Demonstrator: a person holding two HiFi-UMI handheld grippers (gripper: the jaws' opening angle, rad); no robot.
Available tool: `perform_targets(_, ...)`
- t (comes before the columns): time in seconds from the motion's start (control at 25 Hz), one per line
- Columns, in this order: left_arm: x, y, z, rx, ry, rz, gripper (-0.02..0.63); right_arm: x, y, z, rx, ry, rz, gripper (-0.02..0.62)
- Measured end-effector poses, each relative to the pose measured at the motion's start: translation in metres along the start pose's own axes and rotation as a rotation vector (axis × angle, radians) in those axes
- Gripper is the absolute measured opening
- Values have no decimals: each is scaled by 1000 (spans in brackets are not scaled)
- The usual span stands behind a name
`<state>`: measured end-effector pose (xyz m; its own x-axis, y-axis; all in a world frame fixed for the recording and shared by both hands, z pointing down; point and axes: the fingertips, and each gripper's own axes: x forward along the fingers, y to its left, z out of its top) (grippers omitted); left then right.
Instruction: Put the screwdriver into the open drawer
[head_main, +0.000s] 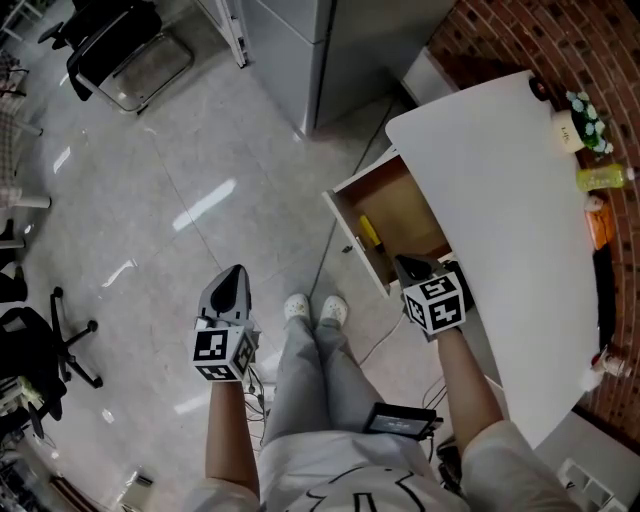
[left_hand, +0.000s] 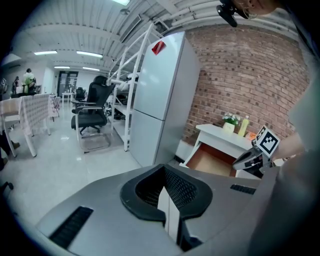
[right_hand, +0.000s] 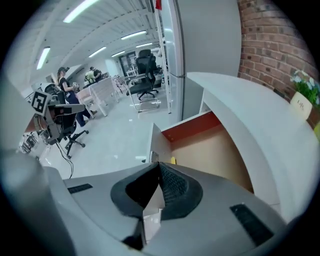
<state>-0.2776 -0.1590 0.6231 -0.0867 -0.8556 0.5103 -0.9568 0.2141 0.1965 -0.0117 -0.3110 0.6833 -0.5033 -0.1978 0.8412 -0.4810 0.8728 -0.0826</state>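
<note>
The screwdriver (head_main: 370, 232), with a yellow handle, lies inside the open wooden drawer (head_main: 400, 205) of the white desk (head_main: 510, 210). My right gripper (head_main: 411, 268) hangs at the drawer's near end, jaws shut with nothing in them. In the right gripper view only a bit of the screwdriver's yellow handle (right_hand: 173, 160) shows above my right gripper (right_hand: 152, 192), with the drawer (right_hand: 215, 145) beyond. My left gripper (head_main: 228, 290) is out over the floor, well left of the drawer and shut on nothing. The left gripper view shows the left gripper (left_hand: 166, 190), the drawer (left_hand: 215, 162) and the right gripper (left_hand: 252, 160).
On the desk's far edge by the brick wall stand a small potted plant (head_main: 575, 120) and a yellow bottle (head_main: 600, 178). A grey cabinet (head_main: 320, 50) stands beyond the drawer. Office chairs (head_main: 115, 45) stand on the tiled floor at the left. A cable runs by my feet (head_main: 315, 308).
</note>
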Motion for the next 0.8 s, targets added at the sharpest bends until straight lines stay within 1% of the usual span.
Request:
perform_targets(0.16, -15, -9, 30, 14, -31, -4, 9, -32, 3, 20, 5, -53, -10, 18)
perform_targets(0.32, -29, -20, 57, 45, -60, -24, 9, -62, 2, 40, 19, -109, -25, 18)
perform_targets(0.64, -59, -43, 97, 67, -118, -54, 9, -122, 12, 87, 12, -251, -41, 18)
perform_targets(0.8, -70, -49, 117, 107, -150, -63, 9, -150, 20, 107, 1, -324, -48, 18)
